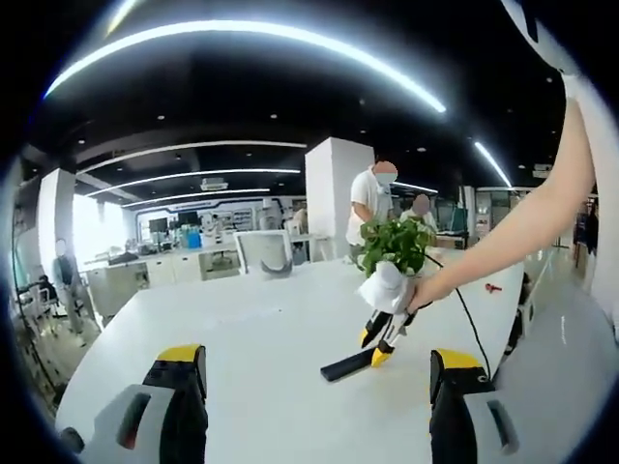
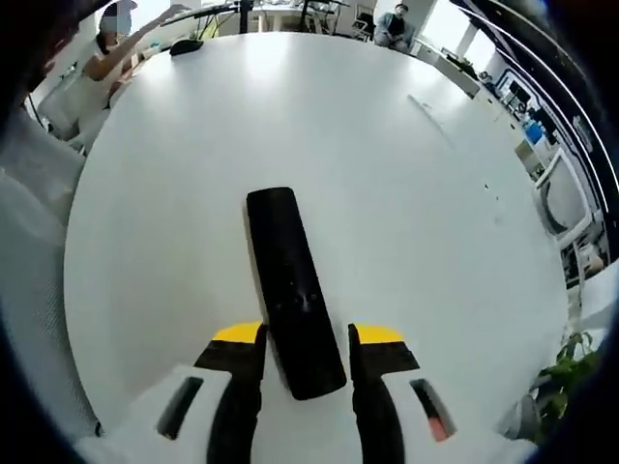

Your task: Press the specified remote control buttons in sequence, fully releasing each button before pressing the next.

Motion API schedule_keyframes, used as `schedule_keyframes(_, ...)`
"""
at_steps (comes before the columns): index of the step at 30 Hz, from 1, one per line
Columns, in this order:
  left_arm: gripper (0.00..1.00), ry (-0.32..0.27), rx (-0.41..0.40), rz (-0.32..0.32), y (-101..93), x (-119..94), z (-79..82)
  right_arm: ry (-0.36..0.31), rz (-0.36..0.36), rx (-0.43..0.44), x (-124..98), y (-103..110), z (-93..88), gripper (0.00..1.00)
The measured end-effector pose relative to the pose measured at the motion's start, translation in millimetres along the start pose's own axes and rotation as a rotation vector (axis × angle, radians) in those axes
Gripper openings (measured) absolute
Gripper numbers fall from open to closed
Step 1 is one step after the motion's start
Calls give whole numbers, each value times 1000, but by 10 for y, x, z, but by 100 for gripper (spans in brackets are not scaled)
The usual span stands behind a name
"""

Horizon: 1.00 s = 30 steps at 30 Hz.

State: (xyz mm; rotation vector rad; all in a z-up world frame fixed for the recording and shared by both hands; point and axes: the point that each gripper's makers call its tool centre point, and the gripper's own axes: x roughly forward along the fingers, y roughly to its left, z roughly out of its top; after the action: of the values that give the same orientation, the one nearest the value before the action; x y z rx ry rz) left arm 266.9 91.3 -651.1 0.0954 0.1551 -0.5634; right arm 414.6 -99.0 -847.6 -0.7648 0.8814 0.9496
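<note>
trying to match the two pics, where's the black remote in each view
Left gripper view: remote lies right of centre on the white table, under the right gripper.
Right gripper view: remote at centre, its near end between the jaws.
Shared landmark: potted plant.

A broad white counter (image 2: 406,193) with a rounded edge is seen in both views. A long black remote control (image 2: 290,290) is laid flat on it, near the edge in the right gripper view. In the left gripper view, a potted green plant (image 1: 395,246) is stood on the counter farther back, and a thin black cable (image 1: 472,319) is trailed across the surface beside it.
</note>
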Motion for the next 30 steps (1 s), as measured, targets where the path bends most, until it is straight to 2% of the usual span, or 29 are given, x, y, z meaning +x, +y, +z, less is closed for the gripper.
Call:
schedule_keyframes(5, 100, 6, -6, -11, -19, 11, -12, -81, -35, 134, -127, 1, 0, 49)
schedule_keyframes(9, 100, 12, -10, -25, -49, 23, -21, -157, -102, 234, -274, -66, 31, 72)
schedule_keyframes(13, 100, 23, -4, -35, -75, 33, -37, -250, -139, 299, -471, -56, 98, 79)
schedule_keyframes(17, 100, 32, -3, -42, -100, 40, -47, -350, -195, 349, -684, -13, 207, 100)
schedule_keyframes(26, 100, 42, 1, -45, -113, 42, -61, -489, -229, 443, -1134, 178, 272, 100)
schedule_keyframes(30, 100, 42, 1, -43, -112, 40, -58, -544, -269, 478, -1378, 241, 261, 100)
